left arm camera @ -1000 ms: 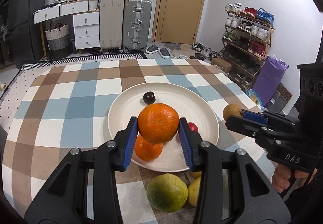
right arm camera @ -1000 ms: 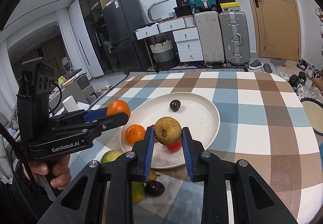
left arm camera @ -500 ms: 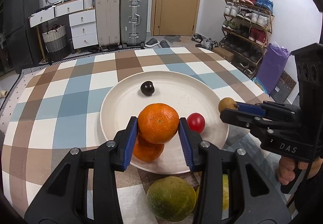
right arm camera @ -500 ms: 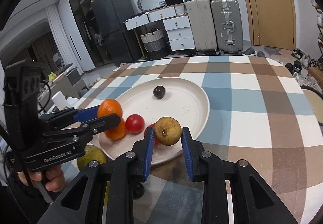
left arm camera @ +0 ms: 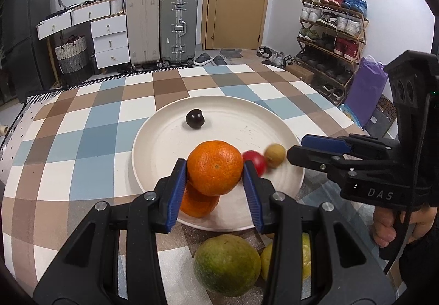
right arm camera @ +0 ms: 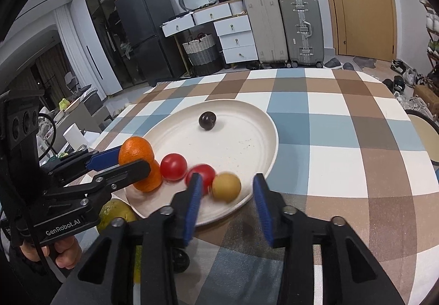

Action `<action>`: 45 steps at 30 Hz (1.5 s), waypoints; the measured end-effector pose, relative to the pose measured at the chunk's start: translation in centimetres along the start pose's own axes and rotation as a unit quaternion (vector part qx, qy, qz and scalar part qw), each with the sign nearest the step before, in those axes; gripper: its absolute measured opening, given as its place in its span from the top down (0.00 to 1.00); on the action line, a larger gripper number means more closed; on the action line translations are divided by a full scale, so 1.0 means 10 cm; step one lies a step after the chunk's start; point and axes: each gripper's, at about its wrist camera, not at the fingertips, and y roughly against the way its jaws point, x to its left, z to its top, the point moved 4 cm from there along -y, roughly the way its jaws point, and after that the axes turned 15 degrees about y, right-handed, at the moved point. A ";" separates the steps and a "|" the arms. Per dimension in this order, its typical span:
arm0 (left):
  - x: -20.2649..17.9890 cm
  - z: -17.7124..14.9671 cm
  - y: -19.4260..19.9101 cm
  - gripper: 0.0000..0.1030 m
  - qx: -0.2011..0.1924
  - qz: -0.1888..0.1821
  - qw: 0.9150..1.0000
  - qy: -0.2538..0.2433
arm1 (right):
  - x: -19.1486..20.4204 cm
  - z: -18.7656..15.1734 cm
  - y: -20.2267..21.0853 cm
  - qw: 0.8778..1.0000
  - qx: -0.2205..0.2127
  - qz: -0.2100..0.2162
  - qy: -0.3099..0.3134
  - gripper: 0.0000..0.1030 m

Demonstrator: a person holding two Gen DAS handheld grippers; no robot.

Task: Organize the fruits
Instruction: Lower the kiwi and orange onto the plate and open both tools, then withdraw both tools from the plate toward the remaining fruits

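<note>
While the right gripper [right arm camera: 226, 189] hangs over the near rim of the round cream plate [right arm camera: 263, 134] with its blue-padded jaws spread wide and nothing between them, the small tan-brown round fruit [right arm camera: 226, 186] lies on the plate just ahead of them, blurred as if rolling, beside two red tomato-like fruits [right arm camera: 173, 166]. Its delivery looks done, so the step in hand falls to the left gripper [left arm camera: 215, 177], whose jaws are clamped on a bright orange mandarin [left arm camera: 214, 167] held above a second orange [left arm camera: 197, 204] lying at the plate's near edge. A dark plum-like fruit [left arm camera: 194, 119] sits farther back on the plate. Next, the left side likely needs to lower the mandarin onto a bare patch and spread its jaws gently. On the checked surface [left arm camera: 82, 145] near the plate, a green citrus [left arm camera: 226, 263] and a yellow fruit beside it wait to be fetched
</note>
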 end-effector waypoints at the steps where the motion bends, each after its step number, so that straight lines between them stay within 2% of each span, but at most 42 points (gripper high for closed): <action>1: 0.00 0.00 0.00 0.63 0.000 0.000 1.000 0.000 | 0.00 0.00 0.01 1.000 -0.004 -0.001 -0.001 0.59; 3: 0.00 -0.01 0.00 0.63 0.000 -0.001 1.000 -0.001 | 0.00 0.00 0.05 1.000 -0.011 -0.006 -0.001 0.51; 6: 0.00 -0.01 0.01 0.63 -0.002 -0.001 1.000 -0.001 | 0.00 0.01 0.10 1.000 -0.023 -0.015 0.000 0.46; 7: 0.00 -0.01 0.02 0.63 -0.003 -0.001 1.000 -0.002 | 0.00 0.01 0.11 1.000 -0.025 -0.016 0.000 0.40; 9: 0.01 -0.01 0.02 0.63 -0.003 -0.002 1.000 0.000 | -0.01 0.01 0.12 1.000 -0.028 -0.014 -0.002 0.33; 15: 0.02 -0.02 0.03 0.60 -0.001 0.002 1.000 -0.003 | -0.03 0.02 0.13 0.999 -0.032 -0.012 -0.007 0.31; 17: 0.03 -0.02 0.03 0.52 0.000 0.010 1.000 -0.003 | -0.04 0.02 0.13 0.999 -0.033 -0.012 -0.008 0.30; 19: 0.03 0.00 0.05 0.38 -0.007 0.013 1.000 -0.003 | -0.04 0.02 0.13 0.999 -0.035 -0.013 -0.008 0.28; 22: 0.05 0.03 0.11 0.21 -0.019 0.015 1.000 0.001 | -0.04 0.02 0.14 0.999 -0.039 -0.013 -0.009 0.26; 26: 0.12 0.07 0.18 0.15 -0.026 0.015 0.999 0.019 | -0.03 0.00 0.15 0.999 -0.037 -0.008 -0.010 0.21; 28: 0.18 0.08 0.21 0.00 -0.027 0.017 0.999 0.029 | -0.04 -0.01 0.17 0.999 -0.037 -0.010 -0.011 0.15; 32: 0.25 0.06 0.25 0.01 -0.027 0.013 0.999 0.045 | -0.05 -0.03 0.16 0.999 -0.031 -0.012 -0.015 0.09; 36: 0.27 0.05 0.24 0.01 -0.026 0.020 0.998 0.046 | -0.04 -0.03 0.16 0.999 -0.028 -0.013 -0.013 0.00; 45: 0.31 -0.01 0.29 0.01 -0.026 0.022 0.998 0.052 | -0.01 -0.07 0.21 0.999 -0.030 -0.017 -0.006 0.00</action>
